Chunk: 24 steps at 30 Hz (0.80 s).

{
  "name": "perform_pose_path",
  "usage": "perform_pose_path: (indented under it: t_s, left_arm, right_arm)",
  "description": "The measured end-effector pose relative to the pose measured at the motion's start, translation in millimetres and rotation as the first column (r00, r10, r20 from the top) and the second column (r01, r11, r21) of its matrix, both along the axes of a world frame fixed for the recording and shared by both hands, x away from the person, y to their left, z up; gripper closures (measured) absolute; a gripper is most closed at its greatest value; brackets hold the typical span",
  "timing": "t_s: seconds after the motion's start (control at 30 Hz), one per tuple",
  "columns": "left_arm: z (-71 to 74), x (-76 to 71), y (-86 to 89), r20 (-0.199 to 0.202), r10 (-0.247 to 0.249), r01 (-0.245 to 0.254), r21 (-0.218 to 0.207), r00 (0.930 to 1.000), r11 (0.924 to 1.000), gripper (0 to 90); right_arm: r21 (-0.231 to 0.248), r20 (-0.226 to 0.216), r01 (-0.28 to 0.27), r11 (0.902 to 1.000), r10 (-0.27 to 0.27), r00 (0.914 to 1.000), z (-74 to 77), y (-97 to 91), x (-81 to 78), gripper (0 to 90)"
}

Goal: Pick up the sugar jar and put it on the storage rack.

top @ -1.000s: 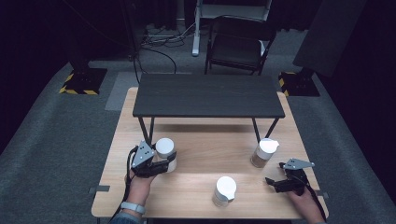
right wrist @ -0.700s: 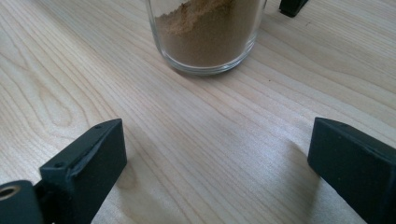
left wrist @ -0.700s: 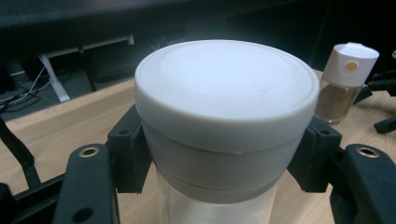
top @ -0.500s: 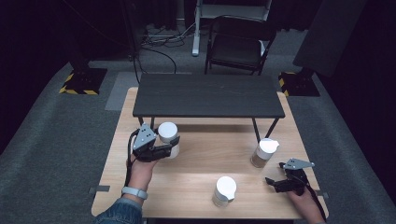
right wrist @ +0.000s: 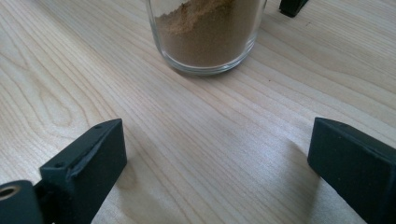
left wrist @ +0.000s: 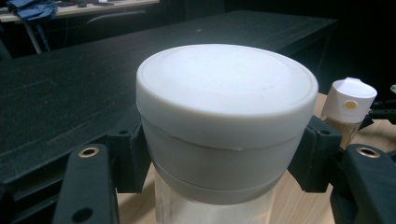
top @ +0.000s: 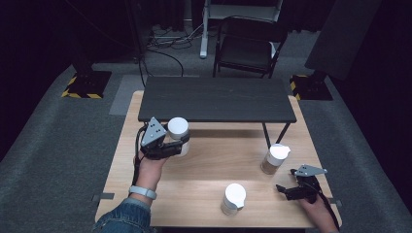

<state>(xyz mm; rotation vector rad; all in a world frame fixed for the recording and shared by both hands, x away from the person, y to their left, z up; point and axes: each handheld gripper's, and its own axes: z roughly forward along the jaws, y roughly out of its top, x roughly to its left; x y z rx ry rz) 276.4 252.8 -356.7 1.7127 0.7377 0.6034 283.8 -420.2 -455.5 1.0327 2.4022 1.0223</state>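
Left gripper (top: 171, 145) jaws clamped on the white-lidded jar (top: 179, 131), held off the wooden tabletop (top: 204, 174) just in front of the black shelf (top: 216, 98); right gripper (top: 291, 190) jaws wide apart, nothing between them, low over the tabletop near the brown-powder jar (top: 273, 159).

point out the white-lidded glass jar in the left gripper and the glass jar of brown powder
white-lidded glass jar (left wrist: 226, 77), left gripper view, on its flat lid top
glass jar of brown powder (right wrist: 205, 35), right gripper view, on its powder-filled wall

Left gripper (top: 180, 144) clamped, raised; right gripper (top: 285, 191) open — low.
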Motion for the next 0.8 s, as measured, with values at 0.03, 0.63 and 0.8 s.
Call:
perform_pose_path:
  t_s: [0.03, 0.63, 0.8]
  left_arm:
    - [0.5, 0.7, 0.1, -0.002, 0.001, -0.001, -0.007, 1.0, 1.0, 33.7]
    - [27.7, 12.8, 2.6, -0.008, 0.03, -0.031, -0.039, 0.9995, 0.9988, 33.5]
    - [38.8, 16.5, 1.6, 0.004, 0.03, -0.029, -0.034, 0.9996, 0.999, 33.5]
  right_arm:
    - [0.0, 0.0, 0.0, 1.0, 0.0, 1.0, 0.0, 0.0, 0.0, 4.3]
    - [0.0, 0.0, -0.002, 1.0, 0.002, 1.0, 0.0, -0.1, 0.1, 4.3]
    - [0.0, 0.0, -0.003, 1.0, 0.003, 1.0, 0.0, -0.2, 0.1, 4.3]
